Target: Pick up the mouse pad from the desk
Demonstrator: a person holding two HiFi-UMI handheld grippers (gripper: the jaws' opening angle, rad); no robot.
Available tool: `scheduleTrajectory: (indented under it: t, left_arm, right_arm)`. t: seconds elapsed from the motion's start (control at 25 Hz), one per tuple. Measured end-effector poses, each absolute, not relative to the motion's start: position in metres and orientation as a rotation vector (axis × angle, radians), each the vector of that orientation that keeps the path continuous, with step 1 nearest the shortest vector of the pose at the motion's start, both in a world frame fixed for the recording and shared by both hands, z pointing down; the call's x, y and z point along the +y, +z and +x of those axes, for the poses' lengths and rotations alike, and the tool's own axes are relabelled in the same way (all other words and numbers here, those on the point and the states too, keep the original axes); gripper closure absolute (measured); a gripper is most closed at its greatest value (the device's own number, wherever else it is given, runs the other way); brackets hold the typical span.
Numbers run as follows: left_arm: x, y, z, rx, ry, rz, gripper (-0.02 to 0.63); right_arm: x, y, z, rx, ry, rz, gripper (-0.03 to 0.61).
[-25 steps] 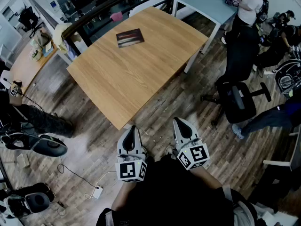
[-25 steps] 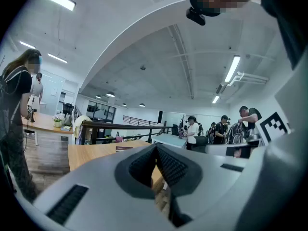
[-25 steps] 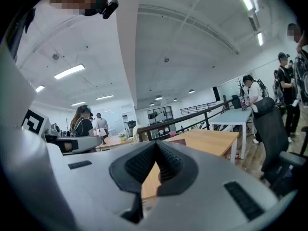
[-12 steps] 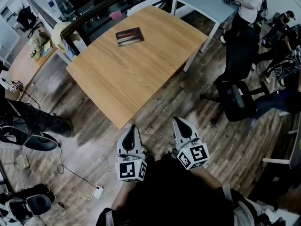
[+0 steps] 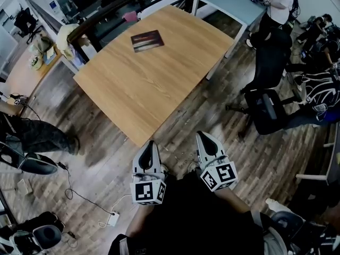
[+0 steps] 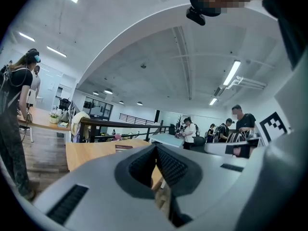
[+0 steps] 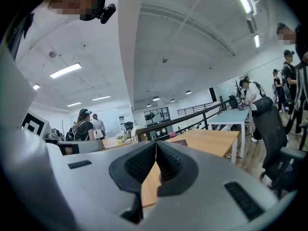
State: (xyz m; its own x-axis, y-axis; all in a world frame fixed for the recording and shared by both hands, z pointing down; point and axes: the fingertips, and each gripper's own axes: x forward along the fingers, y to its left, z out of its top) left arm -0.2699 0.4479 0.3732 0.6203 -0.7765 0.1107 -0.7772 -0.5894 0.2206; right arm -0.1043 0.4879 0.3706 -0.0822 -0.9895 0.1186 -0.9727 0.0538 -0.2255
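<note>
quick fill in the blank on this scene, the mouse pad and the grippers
1. The mouse pad is the ____ thing on the desk.
2. The jaws of the left hand-held gripper and the right hand-held gripper are both ____.
3. In the head view, the chair stands to the ____ of the desk.

Missing words: only; shut; right

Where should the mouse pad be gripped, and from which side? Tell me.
Probably its near long edge: the mouse pad lies flat and thin on the desk, so a jaw must slip under an edge, coming low from the person's side.
</note>
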Motion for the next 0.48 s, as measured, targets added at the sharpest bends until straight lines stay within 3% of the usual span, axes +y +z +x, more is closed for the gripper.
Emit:
scheduleTrajectory:
  t: [0.48]
  left_arm:
    - [0.417, 0.378, -0.284, -1.186, 0.001, 2.636, 0.591]
  right_arm:
    - [0.460, 0.373, -0.124, 2.158, -0.371, -2.113, 0.548]
